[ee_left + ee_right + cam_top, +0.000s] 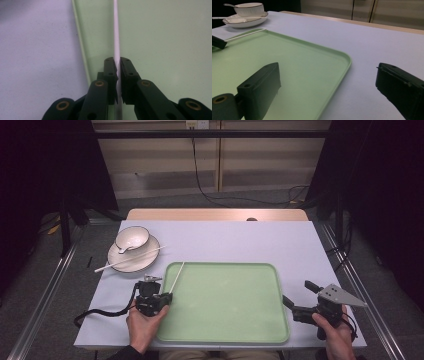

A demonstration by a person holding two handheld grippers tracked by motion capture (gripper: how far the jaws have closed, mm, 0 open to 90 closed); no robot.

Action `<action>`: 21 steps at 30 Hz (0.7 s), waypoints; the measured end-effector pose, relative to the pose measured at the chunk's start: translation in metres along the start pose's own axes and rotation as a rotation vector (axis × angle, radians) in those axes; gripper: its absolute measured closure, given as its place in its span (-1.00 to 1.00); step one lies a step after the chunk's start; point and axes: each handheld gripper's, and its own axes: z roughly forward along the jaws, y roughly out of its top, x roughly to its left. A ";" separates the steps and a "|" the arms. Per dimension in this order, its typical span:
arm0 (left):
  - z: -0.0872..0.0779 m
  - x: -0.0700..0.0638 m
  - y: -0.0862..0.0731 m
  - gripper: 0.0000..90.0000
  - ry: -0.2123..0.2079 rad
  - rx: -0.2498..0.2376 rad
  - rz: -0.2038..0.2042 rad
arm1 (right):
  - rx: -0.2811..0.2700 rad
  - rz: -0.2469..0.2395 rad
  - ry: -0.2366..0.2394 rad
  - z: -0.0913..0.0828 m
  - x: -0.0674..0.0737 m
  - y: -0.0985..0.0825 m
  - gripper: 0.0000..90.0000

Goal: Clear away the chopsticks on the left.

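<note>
Left gripper clenched on a white chopstick, which slants over the green tray's left rim. Right gripper released, jaws wide, beside the tray's right edge.

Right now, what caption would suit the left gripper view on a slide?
Left gripper shut on a thin white chopstick over the pale green plastic tray, beside the lilac tablecloth.
</note>
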 end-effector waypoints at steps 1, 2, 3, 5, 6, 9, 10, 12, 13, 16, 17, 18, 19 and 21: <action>0.000 0.000 0.000 0.87 0.000 0.000 0.000 | 0.000 0.000 0.000 0.000 0.000 0.000 -0.87; 0.000 0.000 0.000 0.84 -0.007 -0.001 -0.001 | -0.001 0.001 -0.002 0.000 0.000 0.000 -0.87; 0.000 0.000 0.000 0.82 -0.007 -0.001 -0.001 | 0.001 0.000 -0.002 0.000 0.000 0.000 -0.87; 0.000 -0.001 0.000 0.83 -0.005 0.002 -0.007 | 0.000 0.000 -0.002 0.000 0.000 0.000 -0.87; 0.000 -0.001 0.000 0.84 0.001 -0.001 -0.002 | 0.000 0.000 0.000 0.000 0.000 0.000 -0.87; 0.000 -0.001 0.000 0.84 0.003 0.002 -0.017 | 0.000 0.000 -0.002 0.000 0.000 0.000 -0.87; 0.000 -0.001 0.000 0.84 0.003 0.002 -0.017 | 0.000 0.000 -0.002 0.000 0.000 0.000 -0.87; 0.001 -0.002 0.001 0.88 -0.004 0.003 -0.043 | 0.000 0.001 -0.001 0.000 0.000 0.000 -0.87; 0.001 -0.002 0.001 0.88 -0.004 0.003 -0.043 | 0.000 0.001 -0.001 0.000 0.000 0.000 -0.87; 0.003 -0.001 0.004 0.88 -0.016 0.005 -0.066 | -0.002 0.002 -0.002 0.001 0.000 0.000 -0.87; 0.003 -0.001 0.004 0.88 -0.016 0.005 -0.066 | -0.002 0.002 -0.002 0.001 0.000 0.000 -0.87; 0.003 -0.001 0.004 0.88 -0.017 0.006 -0.056 | 0.000 -0.002 -0.002 0.000 0.000 0.000 -0.87; 0.003 -0.001 0.003 0.88 -0.018 0.003 -0.060 | -0.001 -0.001 -0.001 0.000 0.000 0.000 -0.87; 0.003 -0.002 0.003 0.85 -0.021 0.000 -0.063 | 0.002 0.005 -0.001 0.000 0.000 0.000 -0.87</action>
